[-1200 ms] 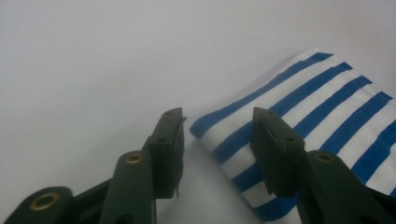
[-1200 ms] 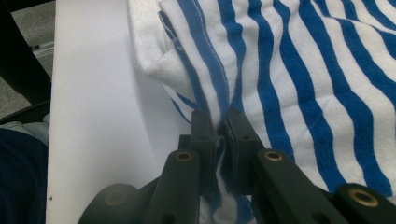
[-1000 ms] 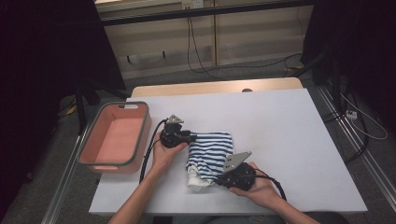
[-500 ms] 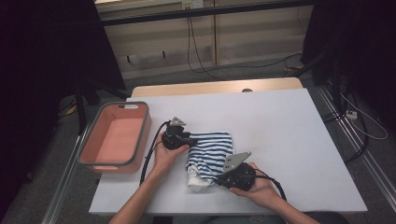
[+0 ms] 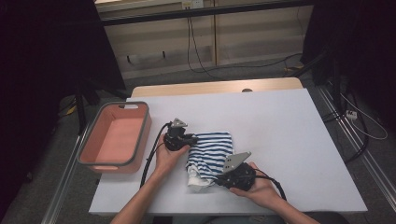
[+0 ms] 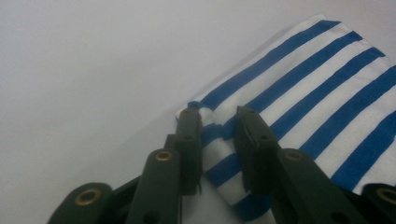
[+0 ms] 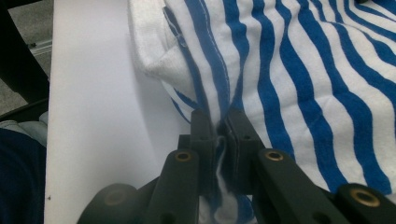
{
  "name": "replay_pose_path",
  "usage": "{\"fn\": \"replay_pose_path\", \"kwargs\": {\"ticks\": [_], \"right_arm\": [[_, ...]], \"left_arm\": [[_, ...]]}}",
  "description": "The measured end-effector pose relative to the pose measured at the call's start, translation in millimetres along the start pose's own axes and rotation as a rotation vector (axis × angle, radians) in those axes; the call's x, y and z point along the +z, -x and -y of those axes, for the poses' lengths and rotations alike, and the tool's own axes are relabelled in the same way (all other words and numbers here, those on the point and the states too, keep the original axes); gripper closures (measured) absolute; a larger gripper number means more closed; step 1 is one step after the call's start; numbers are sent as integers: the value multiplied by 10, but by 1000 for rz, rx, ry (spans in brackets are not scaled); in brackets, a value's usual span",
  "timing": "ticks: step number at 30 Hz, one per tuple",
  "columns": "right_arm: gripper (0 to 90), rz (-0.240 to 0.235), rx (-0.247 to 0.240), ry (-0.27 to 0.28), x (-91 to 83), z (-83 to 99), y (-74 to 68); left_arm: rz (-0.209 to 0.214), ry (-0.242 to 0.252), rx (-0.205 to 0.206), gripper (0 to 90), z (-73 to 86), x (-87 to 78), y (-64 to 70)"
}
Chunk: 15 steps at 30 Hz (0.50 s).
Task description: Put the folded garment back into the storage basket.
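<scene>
A blue-and-white striped cloth (image 5: 212, 149) lies crumpled on the white table (image 5: 289, 140), between my two hands. My left gripper (image 5: 191, 138) is at the cloth's left far corner. In the left gripper view its jaws (image 6: 217, 123) are closed on a thick fold of the striped cloth (image 6: 317, 93). My right gripper (image 5: 218, 179) is at the cloth's near edge. The right gripper view has its jaws (image 7: 219, 123) pinched tight on a seam of the cloth (image 7: 299, 70), with white fabric bunched between them.
A salmon-pink basket (image 5: 145, 133) with a grey rim stands empty at the table's left edge, close to my left hand. Cables trail from both grippers across the table. Bare white table stretches to the right and back of the cloth.
Both grippers stay on the cloth. My left hand has shifted only slightly, and the cloth keeps nearly the same shape.
</scene>
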State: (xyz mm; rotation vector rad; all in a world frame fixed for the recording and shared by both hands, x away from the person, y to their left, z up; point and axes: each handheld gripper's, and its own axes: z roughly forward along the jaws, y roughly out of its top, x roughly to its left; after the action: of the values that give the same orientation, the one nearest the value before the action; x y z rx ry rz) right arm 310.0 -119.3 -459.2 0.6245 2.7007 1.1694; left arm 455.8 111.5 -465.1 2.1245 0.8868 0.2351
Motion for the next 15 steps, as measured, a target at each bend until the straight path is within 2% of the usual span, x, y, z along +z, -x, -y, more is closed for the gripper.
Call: {"fn": "replay_pose_path", "kwargs": {"ticks": [1,8,12,15], "right_arm": [[833,0,0,0,0,0,1],[834,1,1,0,-1,-1,-3],[836,11,-1,2,-4,-1,-16],[836,20,-3,7,-10,5,-31]], "left_arm": [[11,-4,-3,793,2,1,18],[22,-9,-14,838,-6,-15,12],[23,3,-7,843,-6,-32,16],[32,34,-11,845,-27,-85,11]]}}
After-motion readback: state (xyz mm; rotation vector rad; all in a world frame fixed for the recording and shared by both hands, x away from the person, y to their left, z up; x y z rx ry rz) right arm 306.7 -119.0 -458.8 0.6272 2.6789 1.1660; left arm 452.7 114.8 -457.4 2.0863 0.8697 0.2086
